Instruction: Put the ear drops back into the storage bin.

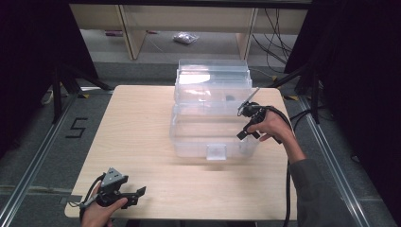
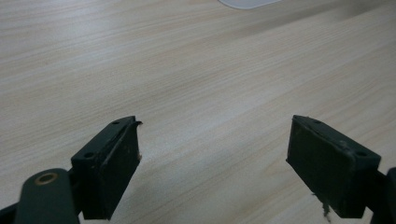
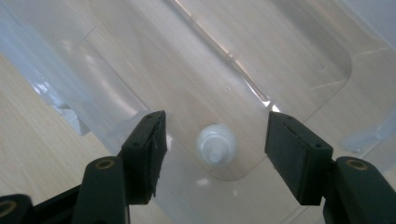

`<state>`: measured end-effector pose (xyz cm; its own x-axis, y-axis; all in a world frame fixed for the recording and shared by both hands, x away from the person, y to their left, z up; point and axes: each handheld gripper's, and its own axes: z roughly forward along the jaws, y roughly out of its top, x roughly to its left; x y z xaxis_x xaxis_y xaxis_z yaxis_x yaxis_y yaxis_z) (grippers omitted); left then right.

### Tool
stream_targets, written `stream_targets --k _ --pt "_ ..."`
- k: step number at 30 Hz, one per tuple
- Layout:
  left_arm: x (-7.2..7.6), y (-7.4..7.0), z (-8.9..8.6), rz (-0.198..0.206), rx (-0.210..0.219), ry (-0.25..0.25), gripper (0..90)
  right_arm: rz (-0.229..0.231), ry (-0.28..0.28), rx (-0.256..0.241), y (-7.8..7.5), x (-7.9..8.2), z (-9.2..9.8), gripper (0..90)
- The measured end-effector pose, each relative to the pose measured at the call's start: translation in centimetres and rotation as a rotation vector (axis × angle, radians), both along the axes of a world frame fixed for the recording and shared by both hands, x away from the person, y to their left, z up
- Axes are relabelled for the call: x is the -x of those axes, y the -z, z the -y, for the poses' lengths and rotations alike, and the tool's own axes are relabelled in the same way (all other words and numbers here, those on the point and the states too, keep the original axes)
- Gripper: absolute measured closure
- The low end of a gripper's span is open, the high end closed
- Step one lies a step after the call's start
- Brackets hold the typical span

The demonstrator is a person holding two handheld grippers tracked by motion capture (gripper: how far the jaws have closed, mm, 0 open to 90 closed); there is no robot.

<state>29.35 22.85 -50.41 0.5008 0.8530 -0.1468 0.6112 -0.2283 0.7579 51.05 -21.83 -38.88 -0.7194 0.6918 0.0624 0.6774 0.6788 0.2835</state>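
Hovering your right gripper [image 3: 212, 140] over bin [image 1: 189, 137], jaws spread; bottle [image 3: 215, 145] lying straight below, between them. Left gripper [image 2: 212, 154] spread too, idling far off.

Clear bin [image 1: 213, 137] on wooden table [image 1: 137, 127]
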Motion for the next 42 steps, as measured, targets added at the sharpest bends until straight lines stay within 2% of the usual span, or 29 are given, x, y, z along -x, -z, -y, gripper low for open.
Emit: stream_targets --k 5,14,26,27,32,34,38,42 --pt "0.0 0.0 -0.1 -0.002 -0.012 0.014 16.2 0.009 0.001 -0.003 -0.4 0.4 0.1 38.2" --pt "0.0 0.1 0.0 0.008 -0.001 0.004 16.3 0.032 -0.008 0.002 -1.1 1.2 0.1 37.5" --pt "0.0 0.0 -0.1 0.007 -0.006 0.007 16.2 0.065 -0.013 -0.025 -2.5 2.6 0.1 36.5" --pt "0.0 0.0 -0.1 -0.001 -0.010 0.011 16.3 0.079 -0.018 -0.034 -2.6 2.9 0.1 35.4" --pt "0.0 0.0 -0.1 -0.004 -0.001 0.005 16.2 0.087 -0.025 -0.046 -2.8 3.5 0.1 33.7" --pt "0.0 0.0 0.0 -0.002 0.010 -0.003 16.3 0.100 -0.029 -0.065 -2.9 3.8 0.1 32.4" --pt "0.0 0.0 0.0 -0.001 0.010 -0.004 16.2 0.102 -0.023 -0.068 -2.9 4.2 0.2 30.1" --pt "0.0 0.0 0.0 0.000 0.001 -0.004 16.2 0.126 -0.016 -0.065 -2.8 4.5 0.3 27.9"
